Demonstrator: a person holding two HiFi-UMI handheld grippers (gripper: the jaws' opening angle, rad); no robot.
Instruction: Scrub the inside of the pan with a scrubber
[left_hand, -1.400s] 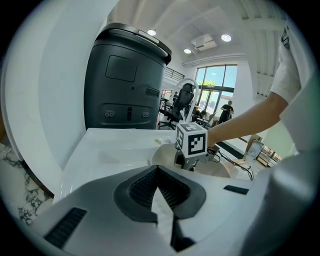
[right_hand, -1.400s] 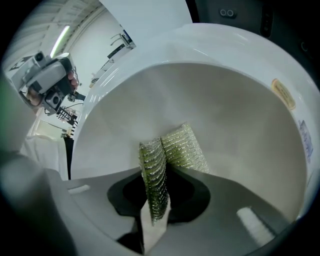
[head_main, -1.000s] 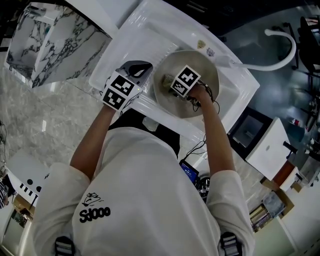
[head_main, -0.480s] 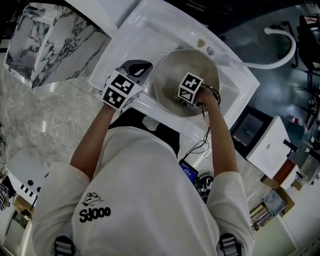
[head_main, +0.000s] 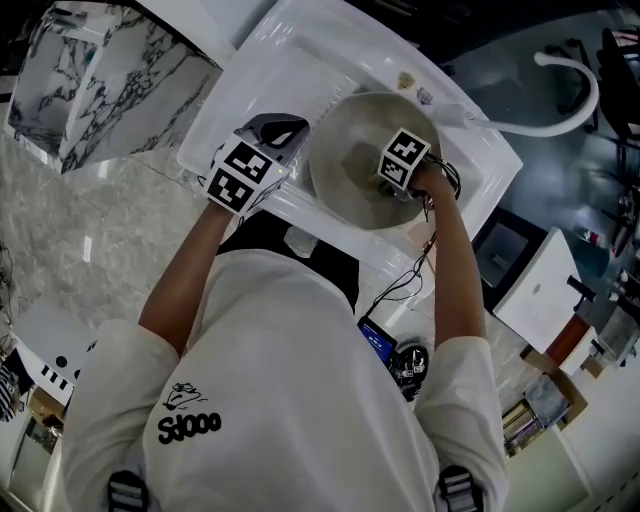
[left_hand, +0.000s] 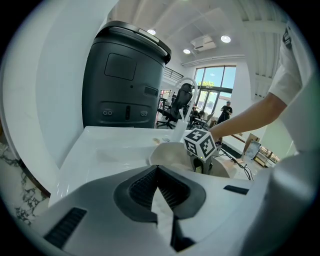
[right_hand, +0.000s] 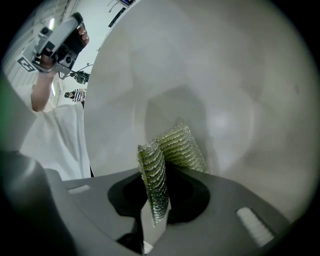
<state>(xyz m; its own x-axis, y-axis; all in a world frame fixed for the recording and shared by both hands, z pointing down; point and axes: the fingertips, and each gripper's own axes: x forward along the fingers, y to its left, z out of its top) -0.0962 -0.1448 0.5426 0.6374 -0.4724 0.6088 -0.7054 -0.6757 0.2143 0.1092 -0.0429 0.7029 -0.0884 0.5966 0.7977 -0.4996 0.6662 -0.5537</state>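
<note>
Your right tongs (right_hand: 159, 172) are clamped on the green mesh scrubber (right_hand: 176, 145), which stands folded between them with its far end at the pale inner wall of the pan (right_hand: 235, 85). The pan sits in the white sink (head_main: 290, 60), and your right hand (head_main: 432, 182) reaches down into it near its right rim. Your left tongs (left_hand: 158, 170) are closed together on nothing. They hang over the sink's near rim, just beside the pan's left edge. Grey marble counter (head_main: 100, 230) lies to your left.
</note>
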